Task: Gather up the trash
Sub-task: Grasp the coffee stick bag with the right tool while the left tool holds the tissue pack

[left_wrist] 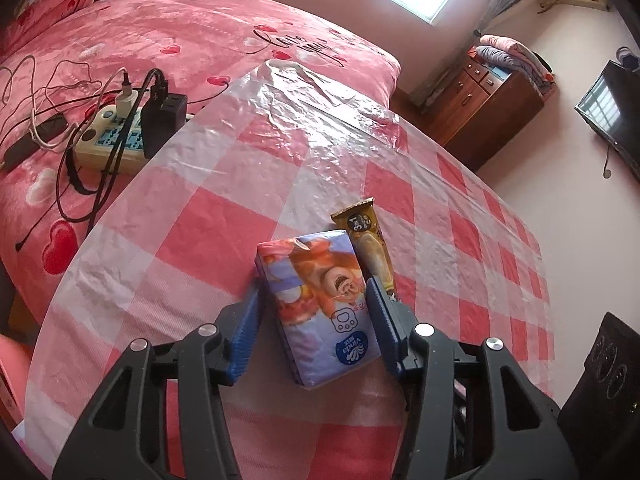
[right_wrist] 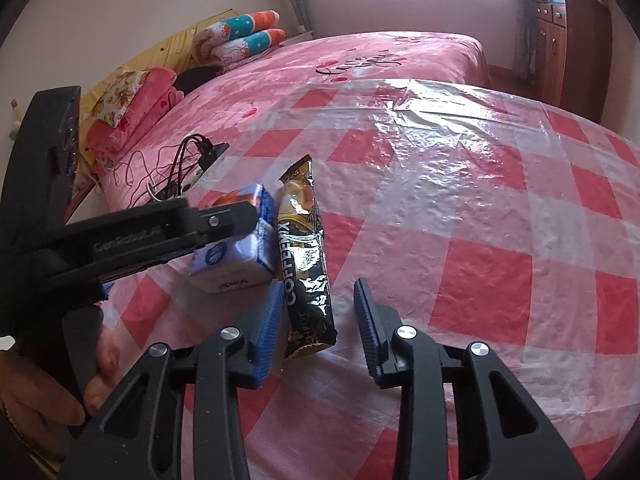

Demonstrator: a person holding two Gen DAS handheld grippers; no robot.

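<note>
Blue ribbed pads of the left claw bracket the tissue pack on the checked bench: the left pad sits against its side, the right pad looks just at its edge, so I judge the grip is on or nearly on, though full contact cannot be told. In the right wrist view the right claw straddles the coffee sachet, with the left pad touching its edge and the right pad apart from it, so it is released, not yet clenched. Pack and sachet lie side by side, touching, near the bench's front edge.

To do this step well, I would centre the sachet between the pads before closing, since a thin foil strip may slip or buckle, and lift the pack straight so it does not drag the sachet.

Both claws tilt steeply down at the bench; a hand grips the left claw's handle. Beyond lie a power strip on the pink bed and a wooden cabinet.
</note>
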